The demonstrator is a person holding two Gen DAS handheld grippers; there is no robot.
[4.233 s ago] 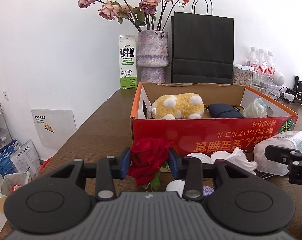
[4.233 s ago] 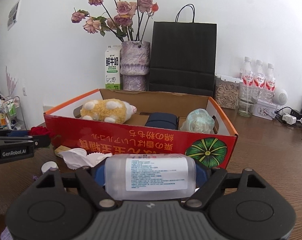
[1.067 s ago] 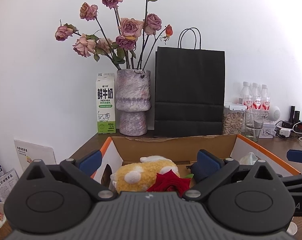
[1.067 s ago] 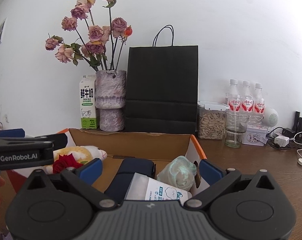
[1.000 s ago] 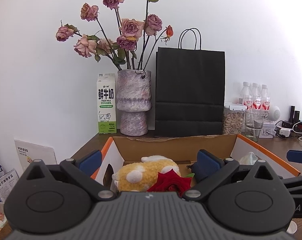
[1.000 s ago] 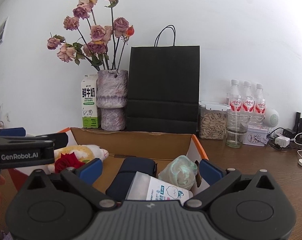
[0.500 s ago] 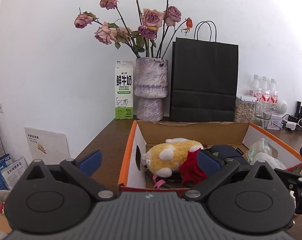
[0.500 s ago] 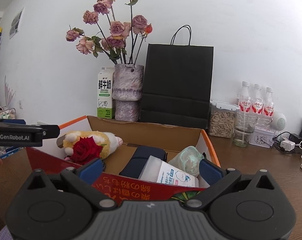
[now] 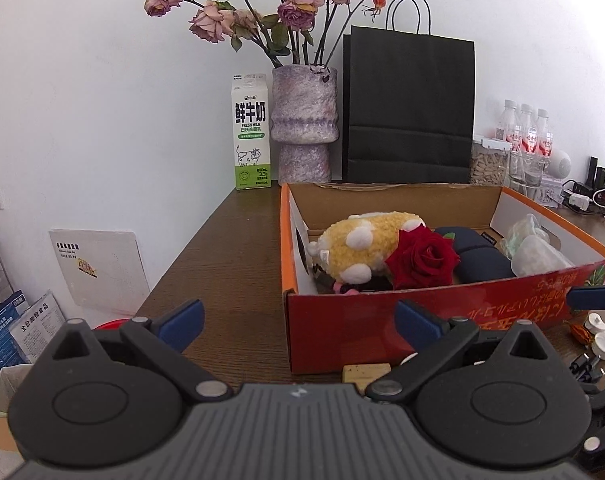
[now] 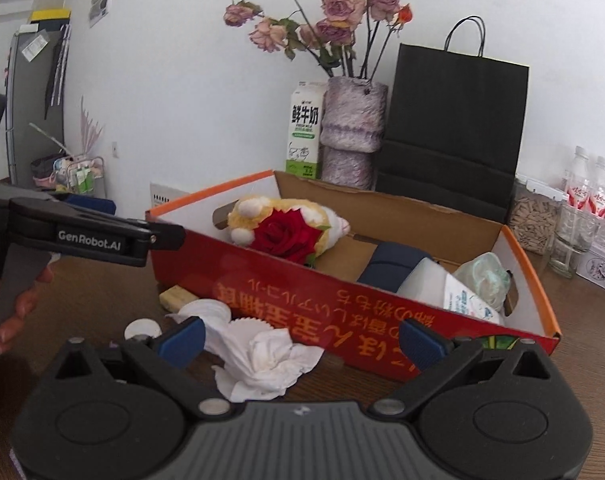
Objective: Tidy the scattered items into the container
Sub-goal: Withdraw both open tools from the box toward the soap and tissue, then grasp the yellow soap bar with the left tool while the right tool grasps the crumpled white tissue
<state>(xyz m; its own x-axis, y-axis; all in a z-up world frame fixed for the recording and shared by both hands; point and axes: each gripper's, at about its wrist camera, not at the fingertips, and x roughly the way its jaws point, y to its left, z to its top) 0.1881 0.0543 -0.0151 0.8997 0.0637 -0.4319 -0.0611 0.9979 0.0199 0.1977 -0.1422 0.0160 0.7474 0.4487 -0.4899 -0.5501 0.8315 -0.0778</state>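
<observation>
We held both grippers, left (image 9: pixel 298 322) and right (image 10: pixel 300 338), agape and empty; tissue (image 10: pixel 262 350) lay at 12 o'clock between right's jaws, nearer it.

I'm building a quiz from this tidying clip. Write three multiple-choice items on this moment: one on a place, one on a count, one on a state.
1. Where does the red rose lie?
A. In the purple vase
B. In the red box, against the yellow plush toy
C. On the table by the milk carton

2. How many bottles with red labels stand at the far right?
A. One
B. Three
C. Five

3. What state is the right gripper in?
A. Open and empty
B. Shut on the rose
C. Shut on the tissue

Answers:
1 B: the rose rests inside the box beside the plush.
2 B: three caps stand in a row.
3 A: its fingers are spread above the crumpled white tissue, holding nothing.
</observation>
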